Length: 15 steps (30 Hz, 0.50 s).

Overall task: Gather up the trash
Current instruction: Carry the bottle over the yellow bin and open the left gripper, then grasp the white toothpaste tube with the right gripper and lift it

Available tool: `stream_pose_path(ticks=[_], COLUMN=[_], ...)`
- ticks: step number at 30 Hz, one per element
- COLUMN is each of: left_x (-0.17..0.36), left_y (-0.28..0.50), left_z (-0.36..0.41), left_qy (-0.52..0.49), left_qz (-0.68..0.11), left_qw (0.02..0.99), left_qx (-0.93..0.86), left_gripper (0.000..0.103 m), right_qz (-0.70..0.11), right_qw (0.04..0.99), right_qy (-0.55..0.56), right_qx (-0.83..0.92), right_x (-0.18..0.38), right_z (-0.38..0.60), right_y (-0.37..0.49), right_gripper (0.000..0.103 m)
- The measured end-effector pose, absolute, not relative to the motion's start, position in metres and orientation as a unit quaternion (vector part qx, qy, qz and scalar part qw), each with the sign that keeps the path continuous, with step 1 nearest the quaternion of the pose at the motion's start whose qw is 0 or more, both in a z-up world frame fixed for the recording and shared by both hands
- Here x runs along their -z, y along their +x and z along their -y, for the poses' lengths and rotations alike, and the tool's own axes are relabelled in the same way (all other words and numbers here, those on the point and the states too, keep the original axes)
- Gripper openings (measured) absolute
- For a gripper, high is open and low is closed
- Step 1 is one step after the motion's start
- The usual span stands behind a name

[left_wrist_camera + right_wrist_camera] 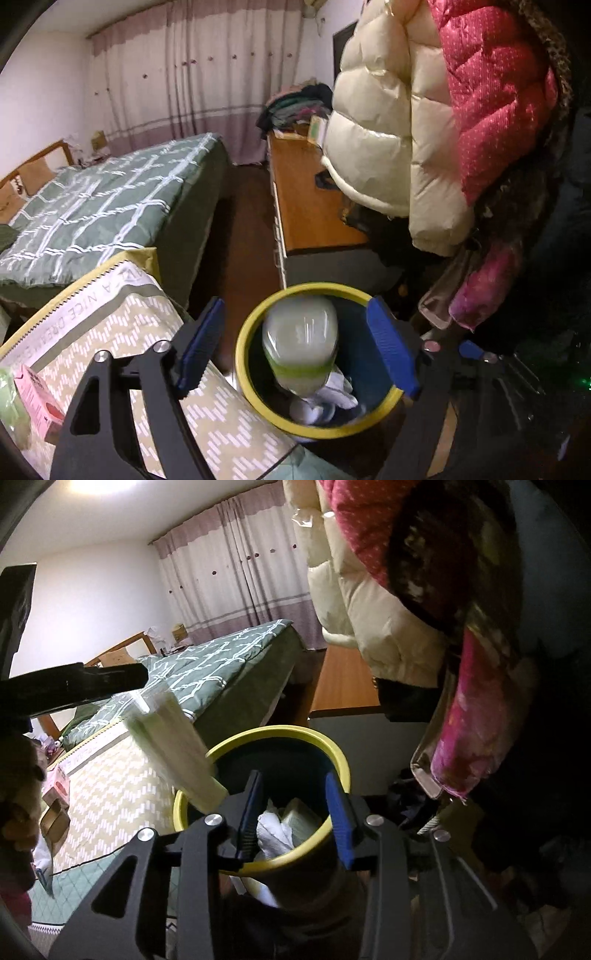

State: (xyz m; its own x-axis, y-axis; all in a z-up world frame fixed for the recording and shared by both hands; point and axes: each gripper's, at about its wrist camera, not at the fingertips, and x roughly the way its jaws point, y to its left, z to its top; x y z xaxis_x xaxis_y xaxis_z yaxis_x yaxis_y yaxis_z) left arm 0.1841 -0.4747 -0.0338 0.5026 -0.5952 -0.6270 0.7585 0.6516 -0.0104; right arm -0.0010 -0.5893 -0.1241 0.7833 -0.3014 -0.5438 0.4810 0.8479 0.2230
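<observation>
A yellow-rimmed trash bin stands on the floor, with white crumpled paper inside. A pale green plastic packet, blurred, is in the air over the bin's mouth between the fingers of my open left gripper, touching neither. In the right wrist view the same packet hangs tilted over the bin rim, below the left gripper's dark arm. My right gripper is open and empty just above the bin, with white paper below it.
A patterned cushion lies left of the bin, with a pink box on it. A green bed is behind. A wooden desk and hanging cream and pink jackets are on the right.
</observation>
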Motion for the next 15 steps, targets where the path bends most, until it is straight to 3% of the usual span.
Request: stream_pose_path(ticks=[8, 15], left_x=[-0.003, -0.006], left_y=[0.168, 0.153], left_z=[0.372, 0.251], left_qy=[0.082, 0.043], left_qz=[-0.263, -0.259], left_qw=[0.897, 0.934], left_qx=[0.345, 0.242], left_gripper=[0.093, 0.097], right_qz=[-0.259, -0.275], right_qw=[0.934, 0.941], right_qy=[0.17, 0.157], right_qx=[0.18, 0.115], right_x=[0.123, 0.121], right_z=[0.569, 0.521], right_y=[0.011, 0.033], right_gripper=[0.035, 0.035])
